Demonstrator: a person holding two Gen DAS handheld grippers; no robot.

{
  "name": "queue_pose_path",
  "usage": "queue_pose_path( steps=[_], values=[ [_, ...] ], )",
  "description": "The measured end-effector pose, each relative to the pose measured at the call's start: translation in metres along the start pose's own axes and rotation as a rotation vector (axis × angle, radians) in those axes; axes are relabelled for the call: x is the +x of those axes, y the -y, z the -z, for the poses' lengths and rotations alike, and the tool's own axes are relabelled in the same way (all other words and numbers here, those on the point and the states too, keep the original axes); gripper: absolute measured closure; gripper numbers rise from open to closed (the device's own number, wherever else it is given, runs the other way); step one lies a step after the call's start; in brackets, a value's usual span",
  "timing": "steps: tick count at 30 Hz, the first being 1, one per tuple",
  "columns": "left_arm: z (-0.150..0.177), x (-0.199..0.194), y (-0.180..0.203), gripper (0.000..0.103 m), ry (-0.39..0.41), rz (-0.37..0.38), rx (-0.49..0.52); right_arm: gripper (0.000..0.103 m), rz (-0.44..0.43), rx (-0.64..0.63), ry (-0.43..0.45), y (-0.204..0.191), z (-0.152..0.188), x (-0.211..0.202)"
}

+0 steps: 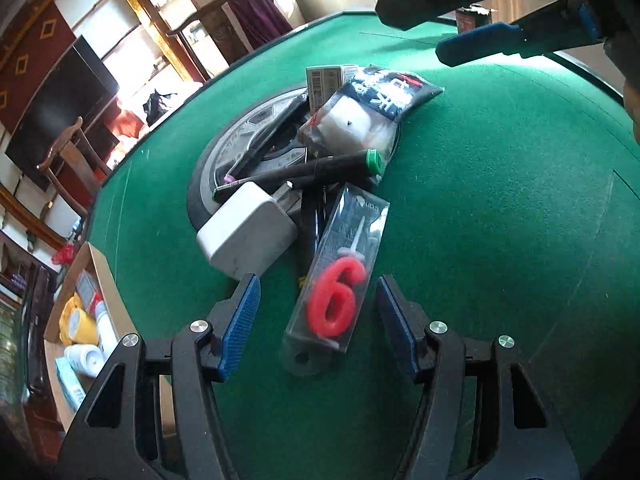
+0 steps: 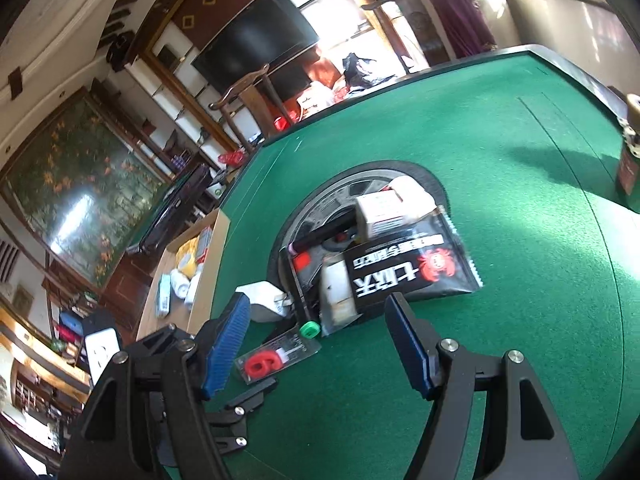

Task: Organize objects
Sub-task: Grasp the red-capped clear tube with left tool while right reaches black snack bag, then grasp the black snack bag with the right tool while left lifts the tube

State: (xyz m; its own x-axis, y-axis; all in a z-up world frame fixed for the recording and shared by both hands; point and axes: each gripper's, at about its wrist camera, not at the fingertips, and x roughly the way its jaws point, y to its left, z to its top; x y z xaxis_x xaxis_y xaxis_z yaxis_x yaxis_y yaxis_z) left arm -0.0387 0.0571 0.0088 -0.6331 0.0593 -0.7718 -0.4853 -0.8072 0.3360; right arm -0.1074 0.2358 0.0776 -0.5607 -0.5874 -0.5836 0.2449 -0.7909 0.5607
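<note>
On the green felt table a small heap of things lies over a round silver-and-black disc set in the middle. You can count one white charger block, one clear packet holding a red "6" candle, one black pen-like tool with a green cap, one black pouch with white lettering, one clear bag with something white inside and one small barcoded box. A few more dark, slim items sit under the pile; you cannot count them.

Your left gripper hovers low over the near end of the heap with its jaws spread. The candle packet lies between the two blue pads, but neither pad touches it. The left pad stands just beside the charger block's corner.

Your right gripper is spread too and holds nothing. In its own view the green cap and the pouch's near edge lie just beyond its fingertips. From the left wrist view it shows at the top right, above the far side of the pile.

Off the table's left edge stands one open cardboard box with a yellow roll, white tubes and other small goods inside. One dark red can stands near the table's far right rim, well apart from the heap.
</note>
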Motion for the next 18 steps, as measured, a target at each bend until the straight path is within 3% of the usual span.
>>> queue_pose_path(
  steps=[1, 3, 4, 7, 12, 17, 18],
  values=[
    [-0.001, 0.003, -0.001, 0.043, 0.000, 0.001, -0.010, 0.033, 0.011, 0.013, 0.010, 0.004, -0.001, -0.002],
    [-0.002, 0.008, -0.008, 0.064, -0.007, 0.031, -0.065, 0.033, 0.063, 0.048, 0.040, 0.016, -0.004, -0.008],
    [-0.002, 0.009, -0.013, 0.068, -0.014, 0.048, -0.095, 0.032, 0.079, 0.063, 0.044, 0.021, -0.005, -0.009],
    [0.003, 0.009, -0.019, 0.071, -0.013, 0.085, -0.158, 0.030, 0.114, 0.128, 0.041, 0.042, -0.007, -0.008],
    [0.029, 0.003, -0.044, 0.076, -0.033, 0.210, -0.295, 0.029, 0.164, 0.169, -0.002, 0.058, -0.015, 0.012],
    [0.034, 0.004, -0.053, 0.076, -0.023, 0.226, -0.334, 0.029, 0.131, 0.165, 0.043, 0.066, -0.048, 0.042],
    [0.034, 0.003, -0.052, 0.076, -0.022, 0.228, -0.337, 0.029, 0.094, 0.192, 0.016, 0.073, -0.056, 0.055]
  ],
)
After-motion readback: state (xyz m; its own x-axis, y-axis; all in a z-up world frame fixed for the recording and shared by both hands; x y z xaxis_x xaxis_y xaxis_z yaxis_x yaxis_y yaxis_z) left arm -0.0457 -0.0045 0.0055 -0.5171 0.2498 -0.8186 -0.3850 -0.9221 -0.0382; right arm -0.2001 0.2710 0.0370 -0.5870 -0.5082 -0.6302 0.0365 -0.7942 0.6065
